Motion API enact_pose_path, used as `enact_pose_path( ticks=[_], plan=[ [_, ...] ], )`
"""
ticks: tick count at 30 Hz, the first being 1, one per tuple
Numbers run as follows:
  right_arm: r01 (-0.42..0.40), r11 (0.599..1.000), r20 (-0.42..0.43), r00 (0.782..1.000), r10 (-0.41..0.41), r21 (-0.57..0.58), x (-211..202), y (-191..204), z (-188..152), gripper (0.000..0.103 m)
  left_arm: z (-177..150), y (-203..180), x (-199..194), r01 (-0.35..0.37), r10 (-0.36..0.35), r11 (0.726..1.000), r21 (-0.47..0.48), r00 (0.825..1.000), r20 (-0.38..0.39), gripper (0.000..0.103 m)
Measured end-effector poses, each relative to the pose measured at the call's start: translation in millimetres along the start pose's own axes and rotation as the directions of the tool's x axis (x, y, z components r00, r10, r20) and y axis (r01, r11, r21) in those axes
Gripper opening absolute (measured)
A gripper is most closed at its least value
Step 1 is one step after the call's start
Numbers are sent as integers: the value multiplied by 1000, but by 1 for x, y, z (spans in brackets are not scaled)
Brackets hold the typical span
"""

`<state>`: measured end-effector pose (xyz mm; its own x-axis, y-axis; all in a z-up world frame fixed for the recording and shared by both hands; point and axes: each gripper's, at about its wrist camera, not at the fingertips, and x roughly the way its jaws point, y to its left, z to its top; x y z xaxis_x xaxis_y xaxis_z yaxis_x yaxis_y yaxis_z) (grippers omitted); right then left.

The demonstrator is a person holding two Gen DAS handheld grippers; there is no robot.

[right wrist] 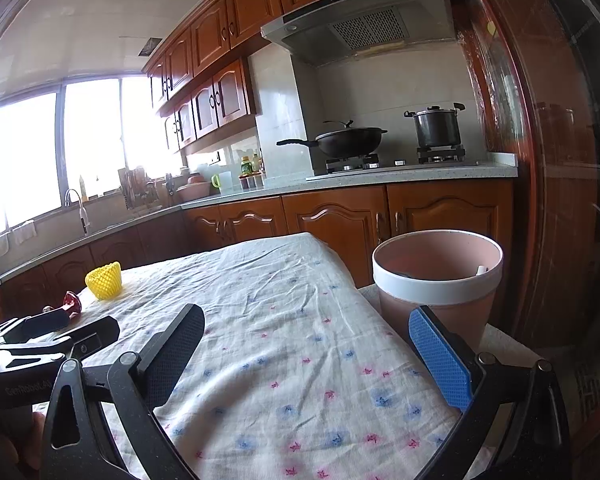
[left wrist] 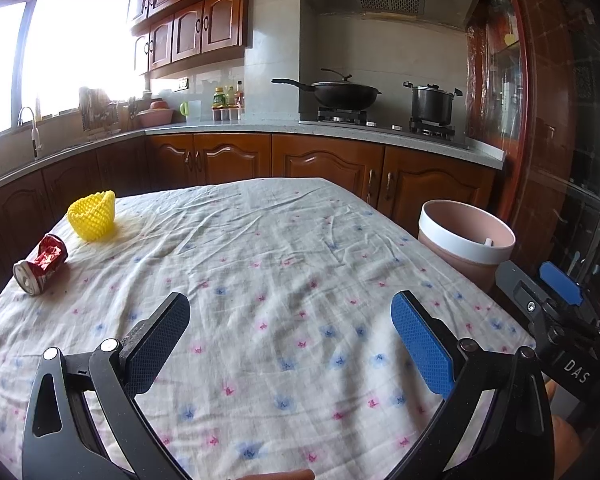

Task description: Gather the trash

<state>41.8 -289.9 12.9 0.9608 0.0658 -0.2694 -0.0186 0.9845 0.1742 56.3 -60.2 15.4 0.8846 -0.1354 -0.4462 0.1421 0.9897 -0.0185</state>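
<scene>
The table [left wrist: 284,240] is covered with a flowered cloth. The pink bin [right wrist: 436,280] is seen deepest from the right wrist. Both the left gripper [left wrist: 290,344] and right gripper [right wrist: 306,356] are spread wide, holding nothing. The yellow net [left wrist: 93,216] and crushed can [left wrist: 41,265] lie far left; the can is best pinched across its middle. Its whole shape is shown only by the left wrist.

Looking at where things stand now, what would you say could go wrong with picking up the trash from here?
1. The crushed red can lies on its side near the table's left edge; a glancing touch from the open left gripper might roll it off.
2. The yellow foam net looks light and soft, so it may squash or slip from the pads.
3. The wrinkled tablecloth could catch a fingertip and drag.
4. The pink bin stands beside the table on the far side from both items, near the open right gripper, which might bump it.
</scene>
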Motion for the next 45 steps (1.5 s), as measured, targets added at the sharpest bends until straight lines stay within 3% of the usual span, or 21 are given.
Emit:
enact_pose_path(
  ticks=[45],
  plan=[
    [-15, 1000, -9, 1000, 16, 9, -1, 7, 3, 103, 2, -2, -1, 0, 0, 1000, -7, 1000, 1, 103]
  ],
)
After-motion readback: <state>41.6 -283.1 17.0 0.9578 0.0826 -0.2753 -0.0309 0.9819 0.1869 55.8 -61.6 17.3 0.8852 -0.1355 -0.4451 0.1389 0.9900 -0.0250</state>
